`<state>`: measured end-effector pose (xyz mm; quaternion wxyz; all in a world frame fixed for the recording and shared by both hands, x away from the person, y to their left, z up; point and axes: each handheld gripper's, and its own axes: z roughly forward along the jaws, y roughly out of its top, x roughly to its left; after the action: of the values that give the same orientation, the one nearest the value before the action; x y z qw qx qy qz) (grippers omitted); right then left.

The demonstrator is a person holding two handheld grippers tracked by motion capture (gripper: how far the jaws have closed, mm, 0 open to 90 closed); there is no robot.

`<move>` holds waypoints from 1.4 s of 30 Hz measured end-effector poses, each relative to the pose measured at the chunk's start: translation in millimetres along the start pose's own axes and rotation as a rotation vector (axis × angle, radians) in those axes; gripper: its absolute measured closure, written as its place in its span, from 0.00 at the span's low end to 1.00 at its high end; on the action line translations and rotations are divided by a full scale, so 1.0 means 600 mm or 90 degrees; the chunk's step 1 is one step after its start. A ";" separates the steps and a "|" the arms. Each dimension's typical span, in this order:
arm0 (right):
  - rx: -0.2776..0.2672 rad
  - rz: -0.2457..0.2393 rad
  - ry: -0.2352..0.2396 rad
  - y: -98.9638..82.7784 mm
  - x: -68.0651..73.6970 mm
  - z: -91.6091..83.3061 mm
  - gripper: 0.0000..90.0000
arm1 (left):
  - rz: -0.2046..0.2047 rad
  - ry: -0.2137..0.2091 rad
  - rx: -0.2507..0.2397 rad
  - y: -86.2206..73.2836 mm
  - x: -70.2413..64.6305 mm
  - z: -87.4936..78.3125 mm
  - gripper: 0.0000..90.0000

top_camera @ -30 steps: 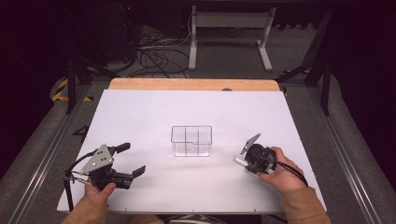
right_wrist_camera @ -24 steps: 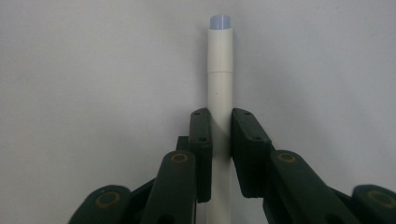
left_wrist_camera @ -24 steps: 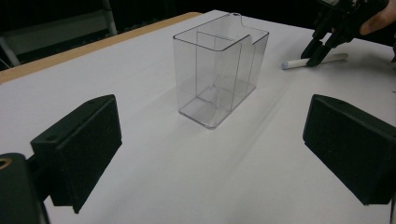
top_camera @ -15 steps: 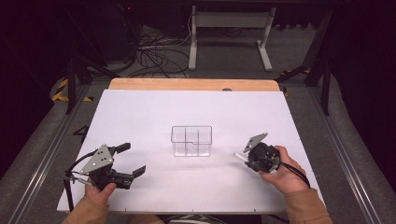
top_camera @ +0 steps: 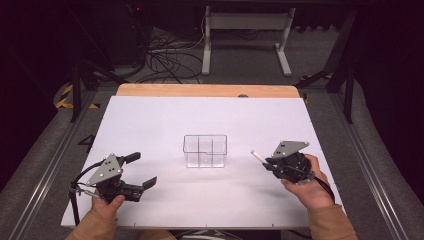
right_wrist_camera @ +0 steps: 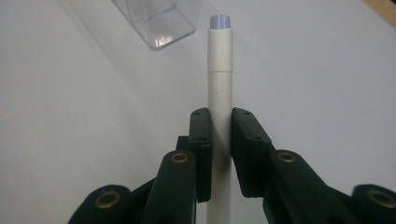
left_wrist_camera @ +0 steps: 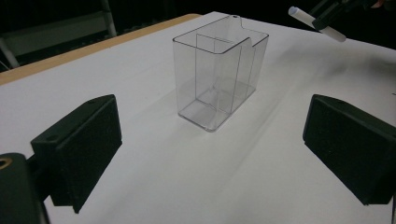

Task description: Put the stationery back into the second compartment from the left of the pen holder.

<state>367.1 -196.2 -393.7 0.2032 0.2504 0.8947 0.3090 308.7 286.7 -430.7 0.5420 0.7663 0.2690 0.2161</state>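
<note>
Fingers of the right gripper were clamped on a white pen, its pale blue-grey tip pointing toward the top of the right gripper view, just below a corner of the clear box. From above, the pen sat right of centre, poking left out of the right gripper, apart from the clear box at mid-frame on the white surface. The left gripper view showed that box split into compartments, with the pen at the upper right, off the surface. At lower left in the high view the left gripper lay low, its fingers spread wide on nothing. The right hand gripped its tool from behind, wrist angled in from the lower right.
</note>
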 end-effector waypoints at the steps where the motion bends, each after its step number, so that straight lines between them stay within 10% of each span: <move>1: -0.011 0.002 -0.003 0.000 -0.001 -0.003 0.88 | -0.002 -0.001 0.000 0.000 0.000 0.000 0.06; 28: -0.301 0.054 -0.005 -0.023 -0.017 -0.029 0.88 | -0.006 -0.001 -0.004 0.000 0.001 -0.001 0.06; 42: -0.381 0.075 0.006 -0.029 -0.023 -0.033 0.88 | -0.013 -0.005 -0.007 -0.001 0.002 0.000 0.06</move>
<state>362.1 -224.9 -388.1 0.2452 0.2293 0.7491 0.5711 309.7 287.6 -431.5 0.5495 0.7612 0.2736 0.2093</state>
